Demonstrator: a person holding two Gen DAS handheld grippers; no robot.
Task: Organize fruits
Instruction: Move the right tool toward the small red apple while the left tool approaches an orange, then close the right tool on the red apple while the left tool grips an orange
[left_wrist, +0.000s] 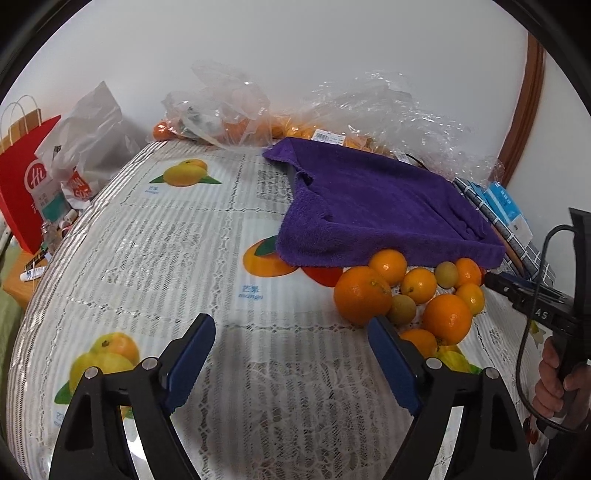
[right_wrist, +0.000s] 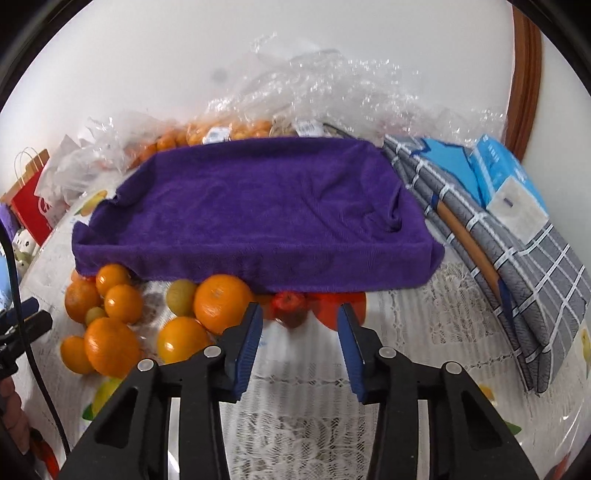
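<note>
A pile of oranges and small yellow-green fruits lies on the table in front of a tray covered by a purple towel. The pile also shows in the right wrist view, with a small red fruit at the towel's front edge. My left gripper is open and empty, left of the pile. My right gripper is open and empty, its fingers on either side of the red fruit, a little short of it. It also shows from the side in the left wrist view.
Clear plastic bags with more oranges lie behind the tray by the wall. A folded grey checked cloth and a blue box lie to the right. A red paper bag stands off the table's left. The tablecloth has printed fruit.
</note>
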